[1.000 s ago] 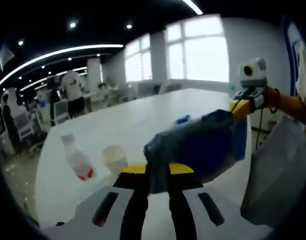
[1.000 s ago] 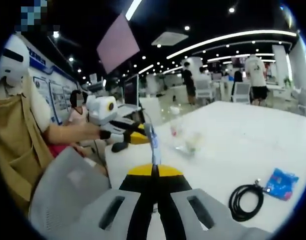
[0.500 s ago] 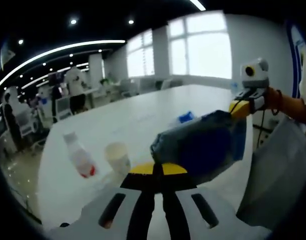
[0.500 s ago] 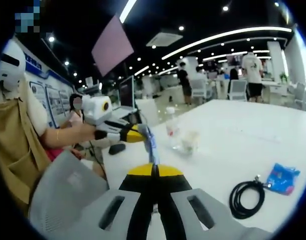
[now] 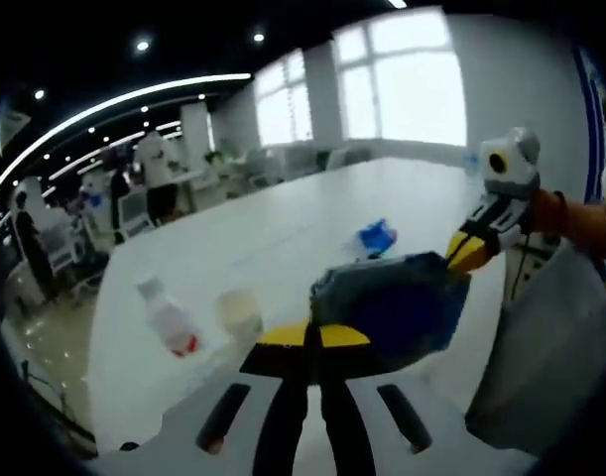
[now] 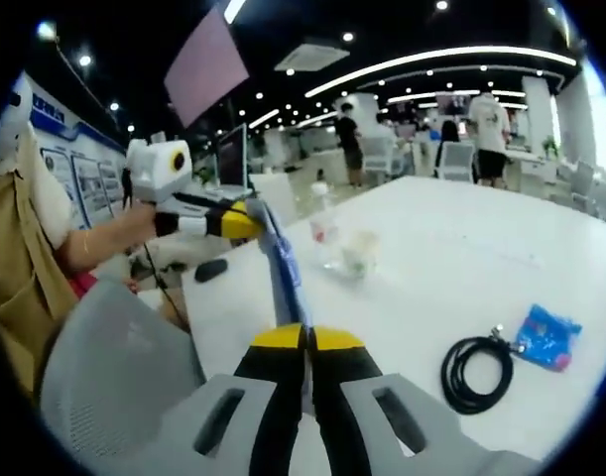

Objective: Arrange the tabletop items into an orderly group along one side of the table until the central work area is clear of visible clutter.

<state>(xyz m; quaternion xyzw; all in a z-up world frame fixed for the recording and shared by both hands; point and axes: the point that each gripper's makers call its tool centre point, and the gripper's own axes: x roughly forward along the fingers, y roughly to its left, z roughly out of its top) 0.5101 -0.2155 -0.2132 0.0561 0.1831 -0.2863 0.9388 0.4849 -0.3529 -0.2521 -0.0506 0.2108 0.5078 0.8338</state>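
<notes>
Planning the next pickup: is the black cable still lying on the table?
Yes, the coiled black cable lies on the white table beside the small blue packet.

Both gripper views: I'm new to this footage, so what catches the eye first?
A dark blue pouch stretched in the air between the left gripper and right gripper, both shut on it. Behind it on the white table lie a bottle, a cup and a small blue packet.
</notes>
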